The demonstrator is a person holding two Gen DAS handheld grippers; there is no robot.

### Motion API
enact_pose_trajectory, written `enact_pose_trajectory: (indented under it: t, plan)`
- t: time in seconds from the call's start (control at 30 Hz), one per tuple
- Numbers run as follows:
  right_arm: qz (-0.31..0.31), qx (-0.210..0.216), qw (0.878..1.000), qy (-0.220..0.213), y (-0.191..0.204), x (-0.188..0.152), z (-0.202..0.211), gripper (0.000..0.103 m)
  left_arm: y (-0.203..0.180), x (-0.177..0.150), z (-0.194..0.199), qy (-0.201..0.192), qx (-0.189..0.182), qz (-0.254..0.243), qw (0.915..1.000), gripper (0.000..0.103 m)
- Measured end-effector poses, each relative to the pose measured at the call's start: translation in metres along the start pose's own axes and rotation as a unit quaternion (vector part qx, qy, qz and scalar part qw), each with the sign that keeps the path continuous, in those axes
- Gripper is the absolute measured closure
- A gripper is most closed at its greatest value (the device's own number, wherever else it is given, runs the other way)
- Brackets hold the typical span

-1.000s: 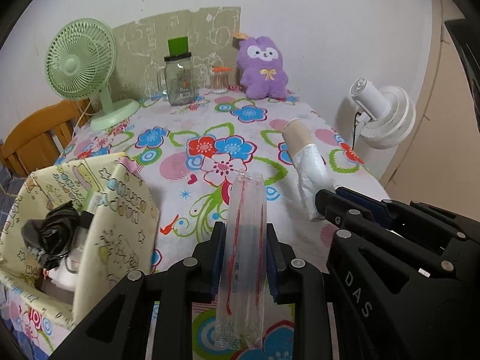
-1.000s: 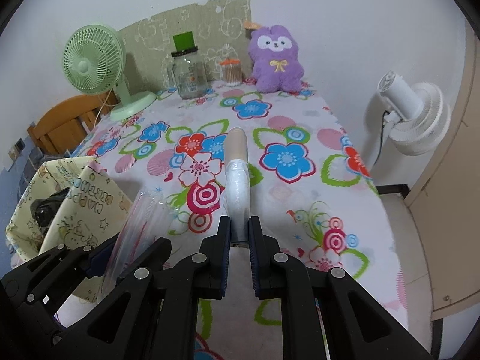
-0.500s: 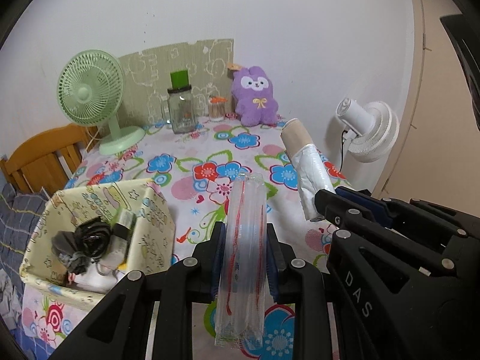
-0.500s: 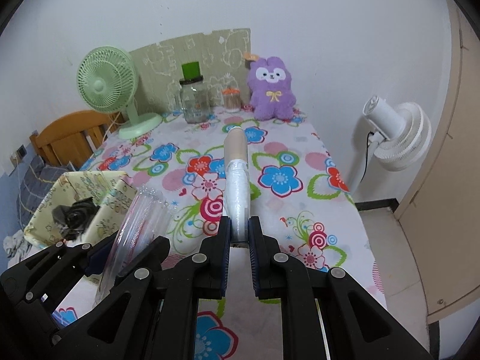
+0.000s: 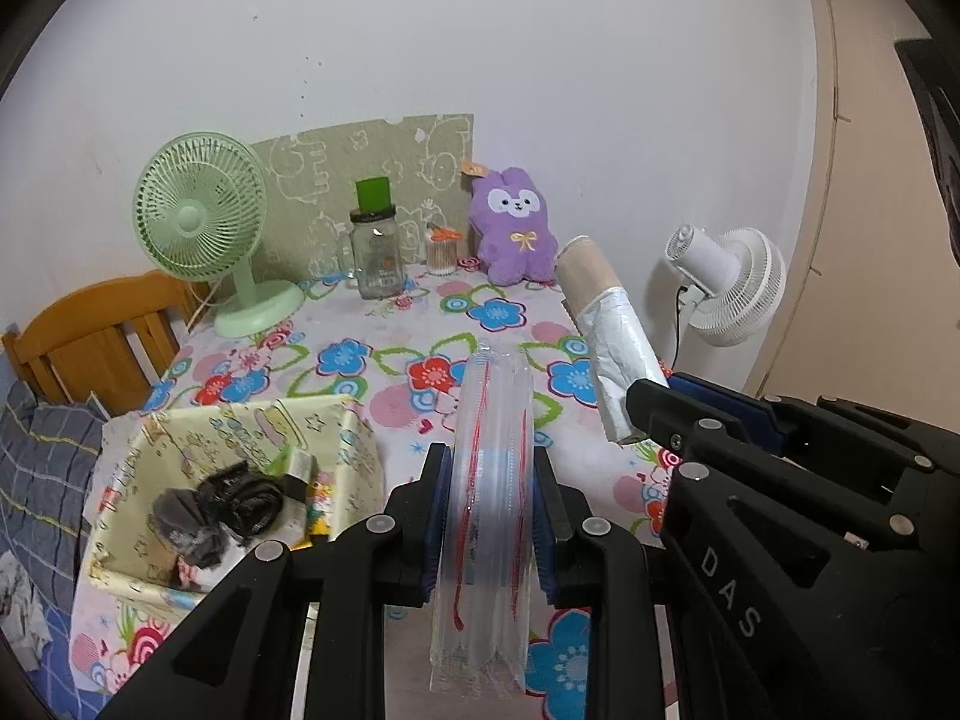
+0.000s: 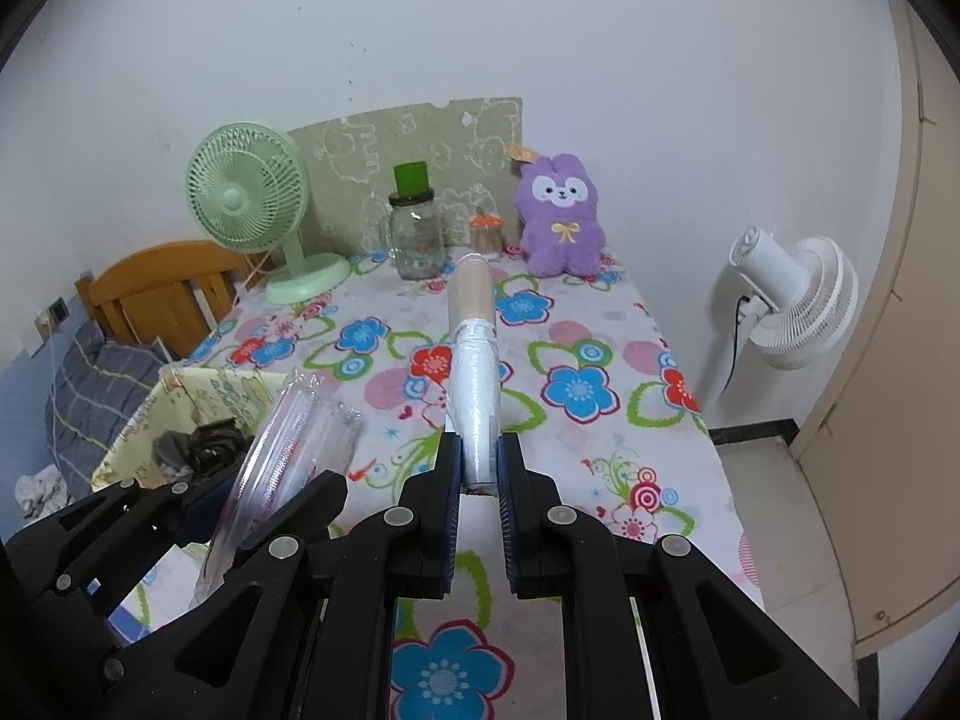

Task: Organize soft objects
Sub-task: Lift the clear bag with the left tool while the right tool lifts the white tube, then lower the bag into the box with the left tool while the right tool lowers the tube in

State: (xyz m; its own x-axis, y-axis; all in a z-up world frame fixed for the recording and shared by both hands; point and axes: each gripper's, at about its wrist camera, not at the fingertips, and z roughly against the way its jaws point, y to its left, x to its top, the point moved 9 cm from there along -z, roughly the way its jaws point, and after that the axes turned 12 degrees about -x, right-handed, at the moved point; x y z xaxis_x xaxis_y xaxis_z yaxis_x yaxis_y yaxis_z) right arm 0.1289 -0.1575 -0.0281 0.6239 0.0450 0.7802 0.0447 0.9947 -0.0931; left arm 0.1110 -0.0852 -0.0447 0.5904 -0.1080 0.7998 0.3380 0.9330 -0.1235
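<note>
A: How many grippers, and what is each doing?

B: Two. The left gripper (image 5: 491, 516) is clamped on one pack of clear zip bags (image 5: 489, 498) with red lines, held off the tablecloth (image 5: 384, 354). The right gripper (image 6: 479, 468) is clamped on one cardboard roll of white plastic bags (image 6: 474, 384), which points toward 12 o'clock.

A: Where do the soft things go?

B: One yellow fabric basket (image 5: 354, 450) sits at 9 o'clock of the left gripper, holding one dark bundle of fabric (image 5: 222, 510) and other items I cannot make out.

A: What else is on the table?

B: At the far edge near 12 o'clock: one green desk fan (image 5: 204, 222), one glass jar (image 5: 375, 258) with a green block on its lid, one small container of sticks (image 5: 442, 252) and one purple plush rabbit (image 5: 516, 234). One white fan (image 5: 729, 285) stands off the table at 2 o'clock.
</note>
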Motion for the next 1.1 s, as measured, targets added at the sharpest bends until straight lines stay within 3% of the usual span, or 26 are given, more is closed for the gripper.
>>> enact_pose_trajectory:
  t: [1.1]
  plan:
    - [0.062, 0.078, 0.995, 0.017, 0.115, 0.004, -0.011, 0.088, 0.111, -0.014, 0.004, 0.011, 0.06, 0.036, 0.9975, 0.079]
